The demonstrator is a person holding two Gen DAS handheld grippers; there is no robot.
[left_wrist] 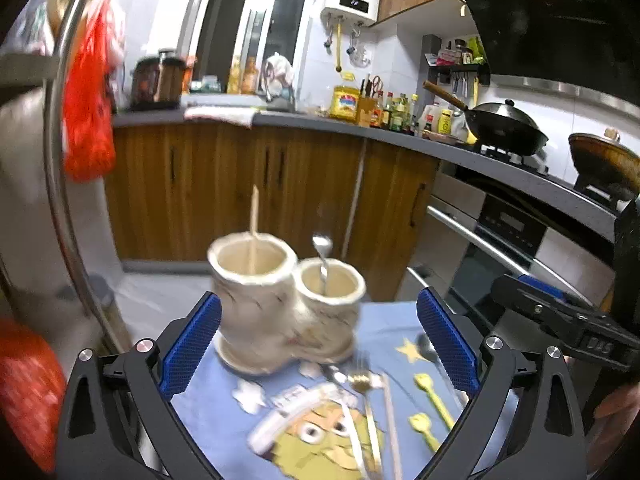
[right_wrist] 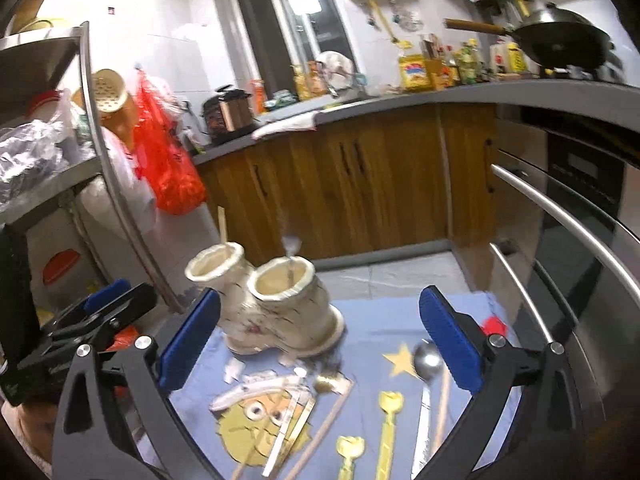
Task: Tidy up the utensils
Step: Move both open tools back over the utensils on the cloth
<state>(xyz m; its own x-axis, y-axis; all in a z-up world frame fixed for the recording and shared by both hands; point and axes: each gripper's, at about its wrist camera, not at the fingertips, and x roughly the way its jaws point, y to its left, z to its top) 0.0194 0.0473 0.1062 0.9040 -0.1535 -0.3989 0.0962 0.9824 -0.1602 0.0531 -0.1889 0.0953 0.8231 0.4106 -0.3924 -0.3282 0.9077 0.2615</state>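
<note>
Here, both hand-held grippers hang over a small counter draped in a blue cartoon cloth, each with its blue pads spread wide and nothing between them: the left hand-held gripper and the right hand-held gripper.

At the far end of the cloth stands a cream ceramic double holder. One chopstick stands in its left cup, a small metal spoon in its right.

The rest of the utensils lie loose on the near cloth: a large steel spoon, two yellow plastic forks, a gold-headed fork and a wooden chopstick.

All look light and stiff. The polished steel is likely slippery between flat pads, so a grip across the mid-handle seems safest. The thin chopsticks lie flat on soft cloth and may roll. The holder looks brittle and tippable.

The right wrist view shows the steel spoon's bowl and handle whole, plus a red object at the cloth's right edge. The left wrist view hides most of that spoon behind its right finger, yet shows the gold-headed fork more clearly.
</note>
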